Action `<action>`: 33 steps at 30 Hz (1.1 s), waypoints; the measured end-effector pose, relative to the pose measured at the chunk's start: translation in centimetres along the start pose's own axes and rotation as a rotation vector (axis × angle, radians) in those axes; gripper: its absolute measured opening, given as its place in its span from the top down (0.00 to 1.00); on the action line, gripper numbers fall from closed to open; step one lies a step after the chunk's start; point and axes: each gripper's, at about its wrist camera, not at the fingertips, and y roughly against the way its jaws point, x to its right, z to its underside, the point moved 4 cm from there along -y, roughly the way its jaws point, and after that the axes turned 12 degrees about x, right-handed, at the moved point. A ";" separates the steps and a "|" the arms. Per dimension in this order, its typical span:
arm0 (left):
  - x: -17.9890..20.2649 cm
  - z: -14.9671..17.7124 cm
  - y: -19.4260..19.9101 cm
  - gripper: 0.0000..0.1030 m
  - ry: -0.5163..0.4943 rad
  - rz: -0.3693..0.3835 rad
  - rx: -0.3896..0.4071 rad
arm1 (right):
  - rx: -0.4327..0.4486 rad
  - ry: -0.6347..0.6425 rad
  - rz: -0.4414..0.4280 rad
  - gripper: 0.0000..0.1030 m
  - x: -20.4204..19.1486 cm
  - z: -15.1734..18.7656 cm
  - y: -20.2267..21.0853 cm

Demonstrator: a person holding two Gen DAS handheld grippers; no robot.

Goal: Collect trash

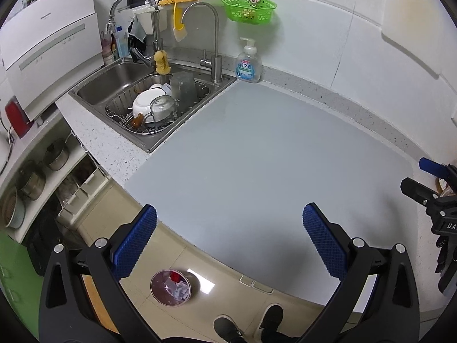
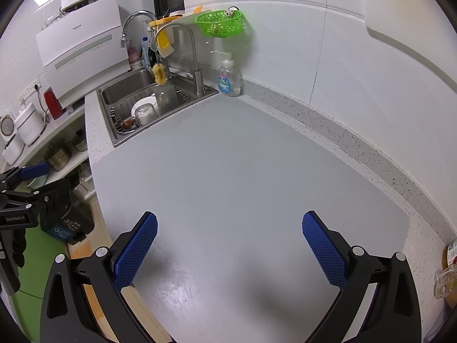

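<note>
Left hand-held gripper [image 1: 230, 240] spread wide with nothing between its blue textured pads [image 1: 134, 245], hovering over the near edge of the grey matte bench [image 1: 257, 154]. Right hand-held gripper [image 2: 230, 247] likewise wide apart and holding nothing, above the near middle of the same bench surface, and visible at the right edge of the left wrist view. Down on the beige tiled floor [image 1: 217, 274], near and left of the bench edge, a small round bin lined with a pinkish bag [image 1: 170, 287], holding crumpled white and red trash [image 1: 178, 284]. Just right of the bin, the toes of two dark shoes [image 1: 248, 325] on the floor. At the far left of the bench, a stainless steel sink [image 1: 120, 83] with a wire rack carrying a white plate [image 1: 142, 101], a clear glass jar [image 1: 162, 108] and an upturned translucent container [image 1: 184, 87]. On the sink's far rim, a curved steel tap [image 1: 210, 43], with a yellow sponge [image 1: 162, 63] hanging beside a second tap. Just right of the sink, against the white wall, a clear pump bottle of hand soap with a blue label [image 1: 248, 63]. Above it on the wall, a bright green plastic basket [image 1: 250, 8]. At the far right edge of the right wrist view, a jar with a label [image 2: 450, 254], partly cut off. Left of the sink, a white countertop appliance [image 1: 48, 54].
</note>
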 end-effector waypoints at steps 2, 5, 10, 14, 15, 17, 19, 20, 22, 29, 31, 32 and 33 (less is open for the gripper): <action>0.0 0.0 -0.1 0.03 0.002 0.004 -0.002 | -0.002 -0.001 0.000 0.06 0.0 0.1 0.0; -0.1 -0.1 -0.1 0.03 0.009 0.010 -0.003 | -0.002 -0.002 0.001 0.06 0.0 0.1 -0.1; 0.0 -0.2 -0.1 0.03 0.005 0.009 -0.002 | -0.002 -0.002 0.001 0.06 0.0 0.0 -0.2; -0.1 -0.2 -0.1 0.03 0.006 0.010 -0.002 | -0.003 -0.002 0.001 0.06 0.0 0.0 -0.2; 0.0 -0.2 -0.1 0.03 0.006 0.011 -0.003 | -0.002 -0.002 0.001 0.06 0.0 0.0 -0.2; 0.0 -0.2 -0.2 0.03 0.006 0.010 -0.003 | -0.003 -0.002 0.000 0.06 0.0 -0.1 -0.2; 0.0 -0.2 -0.2 0.03 0.005 0.011 -0.002 | -0.004 -0.001 -0.001 0.06 0.1 -0.1 -0.2; 0.1 -0.1 -0.2 0.03 0.003 0.011 -0.002 | -0.004 -0.001 0.000 0.06 0.1 -0.1 -0.3; 0.1 -0.1 -0.2 0.03 0.004 0.010 -0.002 | -0.004 -0.002 -0.001 0.06 0.1 -0.1 -0.3; 0.1 0.0 -0.2 0.03 0.004 0.009 -0.005 | -0.006 -0.005 0.001 0.06 0.1 0.2 -0.2; 0.1 -0.1 -0.2 0.03 0.006 0.008 -0.004 | -0.006 -0.004 0.001 0.06 0.1 0.3 -0.2; 0.0 0.0 -0.2 0.03 0.006 0.008 -0.005 | -0.006 -0.003 0.001 0.06 0.1 0.3 -0.2; 0.0 0.0 -0.2 0.03 0.007 0.007 -0.005 | -0.006 -0.004 0.001 0.06 0.1 0.3 -0.2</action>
